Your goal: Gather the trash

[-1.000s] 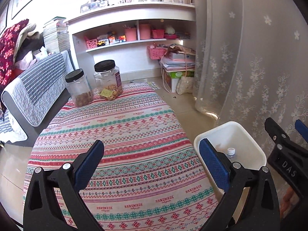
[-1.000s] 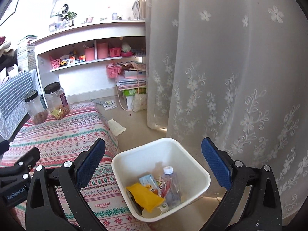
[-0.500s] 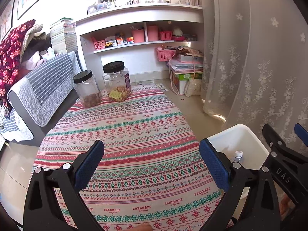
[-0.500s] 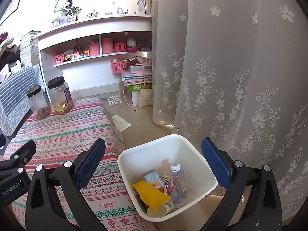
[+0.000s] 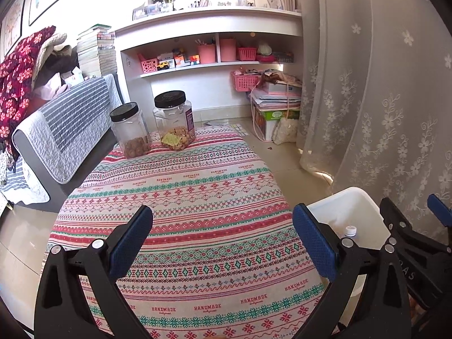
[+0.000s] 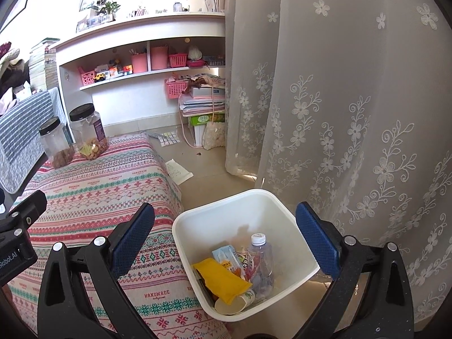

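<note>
A white bin (image 6: 285,212) stands on the floor beside the patterned table (image 6: 118,175). Inside it lie a yellow wrapper (image 6: 223,279), a clear plastic bottle (image 6: 261,262), a drink carton (image 6: 227,255) and a paper cup (image 6: 234,302). My right gripper (image 6: 224,240) hovers open above the bin, holding nothing. My left gripper (image 5: 223,240) is open and empty over the table's near half (image 5: 197,197). In the left wrist view the bin (image 5: 347,209) shows at right with the bottle cap (image 5: 350,230) peeking out, and the right gripper's black body sits at the far right.
Two black-lidded jars (image 5: 175,121) of snacks stand at the table's far end. A grey-covered sofa (image 5: 62,130) runs along the left. A lace curtain (image 6: 353,99) hangs right of the bin. Shelves (image 5: 209,56), stacked papers (image 6: 202,101) and a paper sheet (image 6: 178,171) on the floor lie beyond.
Both grippers have drawn back and risen slightly, so the table and bin appear farther off. Both stay open and empty; the bin's contents are unchanged.
</note>
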Tool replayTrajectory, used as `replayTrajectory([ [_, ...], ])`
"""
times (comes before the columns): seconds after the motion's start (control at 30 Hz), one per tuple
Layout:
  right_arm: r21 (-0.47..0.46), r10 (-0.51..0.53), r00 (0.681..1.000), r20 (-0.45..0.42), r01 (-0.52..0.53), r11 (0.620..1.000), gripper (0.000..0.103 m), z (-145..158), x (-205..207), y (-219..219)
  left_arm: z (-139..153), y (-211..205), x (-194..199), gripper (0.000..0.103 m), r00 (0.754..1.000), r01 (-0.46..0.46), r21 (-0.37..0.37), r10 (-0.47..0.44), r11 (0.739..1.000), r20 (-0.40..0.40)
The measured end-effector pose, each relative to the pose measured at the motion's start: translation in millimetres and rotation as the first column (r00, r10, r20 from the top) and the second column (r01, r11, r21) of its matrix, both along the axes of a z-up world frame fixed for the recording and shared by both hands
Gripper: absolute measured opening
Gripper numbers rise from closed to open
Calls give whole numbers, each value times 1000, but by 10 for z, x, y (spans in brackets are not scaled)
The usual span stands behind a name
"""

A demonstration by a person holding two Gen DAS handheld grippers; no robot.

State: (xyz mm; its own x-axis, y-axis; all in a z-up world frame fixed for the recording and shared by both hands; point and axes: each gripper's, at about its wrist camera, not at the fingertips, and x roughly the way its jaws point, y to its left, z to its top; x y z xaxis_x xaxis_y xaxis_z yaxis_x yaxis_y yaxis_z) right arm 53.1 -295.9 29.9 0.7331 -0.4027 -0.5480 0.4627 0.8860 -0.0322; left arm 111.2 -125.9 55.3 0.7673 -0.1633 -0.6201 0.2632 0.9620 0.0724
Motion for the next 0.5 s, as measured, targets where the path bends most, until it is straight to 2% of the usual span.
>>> replayTrajectory([
  [0.5,14,-1,1000,-30,1,1000,96,-43,39,-16,-46,-39,55,96,1000,8,-10,-8,1000,-6],
])
